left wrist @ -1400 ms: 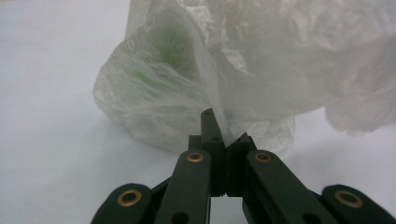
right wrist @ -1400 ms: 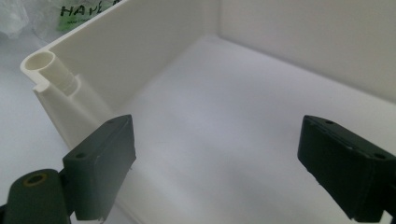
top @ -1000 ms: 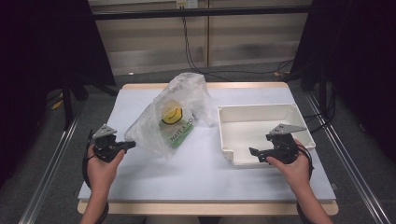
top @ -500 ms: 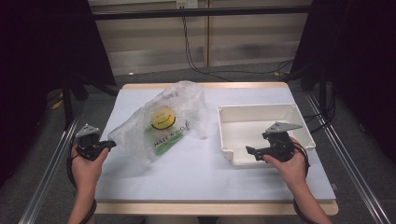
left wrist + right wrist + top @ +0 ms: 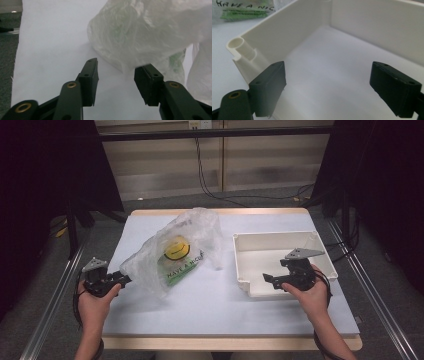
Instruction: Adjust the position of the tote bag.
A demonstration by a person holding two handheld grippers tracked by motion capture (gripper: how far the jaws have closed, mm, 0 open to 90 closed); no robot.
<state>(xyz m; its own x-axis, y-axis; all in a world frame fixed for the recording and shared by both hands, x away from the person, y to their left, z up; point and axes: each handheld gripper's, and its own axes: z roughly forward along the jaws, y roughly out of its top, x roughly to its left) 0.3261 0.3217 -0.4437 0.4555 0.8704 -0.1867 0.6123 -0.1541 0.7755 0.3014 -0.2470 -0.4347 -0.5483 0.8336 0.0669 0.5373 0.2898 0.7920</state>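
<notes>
- The clear plastic bag (image 5: pixel 172 252) with a yellow smiley print and green lettering lies on the tabletop (image 5: pixel 220 305), just left of the white tray (image 5: pixel 240 265). Compared with the frame a second earlier, it sits slacker and more spread out toward its lower left corner.
- The left gripper (image 5: pixel 124 280) stands at that lower left corner of the bag, further out to the left than a second ago. Its jaws have just been opening; they were fully closed until half a second back.
- In the left gripper view the left gripper (image 5: pixel 116 75) shows its jaws parted to a middling gap. The bag's (image 5: pixel 150 32) crumpled edge lies just ahead of them, and only bare tabletop (image 5: pixel 50 45) is between the pads. The right-hand fingertip (image 5: pixel 147 75) reaches the film's edge, but whether it touches I cannot tell.
- Judgement: the bag corner appears released, or the gripper is being reset for a fresh bite; the bag rests free on the tabletop.
- The right gripper (image 5: pixel 266 279) hovers over the tray's near left corner, to the right of the bag, much where it was a second ago.
- In the right gripper view the right gripper (image 5: pixel 328 82) has wide jaws holding nothing, with the tray's (image 5: pixel 287 32) bare interior beyond.
- Judgement: nothing has gone into the tray; any transfer of the bag is yet to be done.
</notes>
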